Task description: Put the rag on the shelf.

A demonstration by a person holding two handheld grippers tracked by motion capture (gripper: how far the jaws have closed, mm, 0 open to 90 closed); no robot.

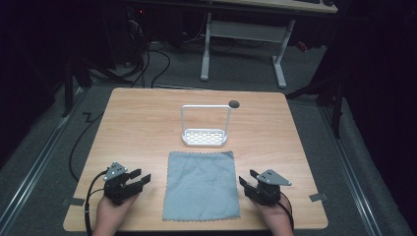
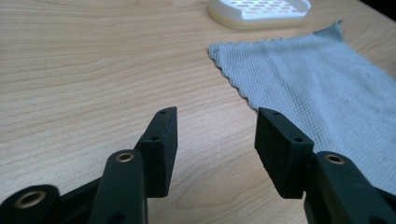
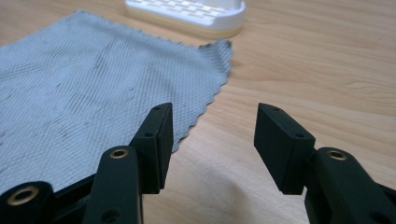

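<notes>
A grey cloth (image 1: 201,186) lies flat on the wooden table (image 1: 137,128), between the two claws. The left claw (image 1: 139,180) and right claw (image 1: 247,181) sit just beside its side edges, jaws apart and empty. The cloth looks thin, soft and limp, likely to droop; its zigzag edges or corners seem best for pinching. A white rack (image 1: 205,137) stands beyond.

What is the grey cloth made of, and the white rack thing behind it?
The grey cloth looks like soft woven fabric, maybe microfibre: a fine waffle weave and zigzag-cut edges show in the gripper views. The white rack looks like smooth, matte plastic, with moulded slots in its base and a thin hoop that could be plastic or coated metal.
</notes>
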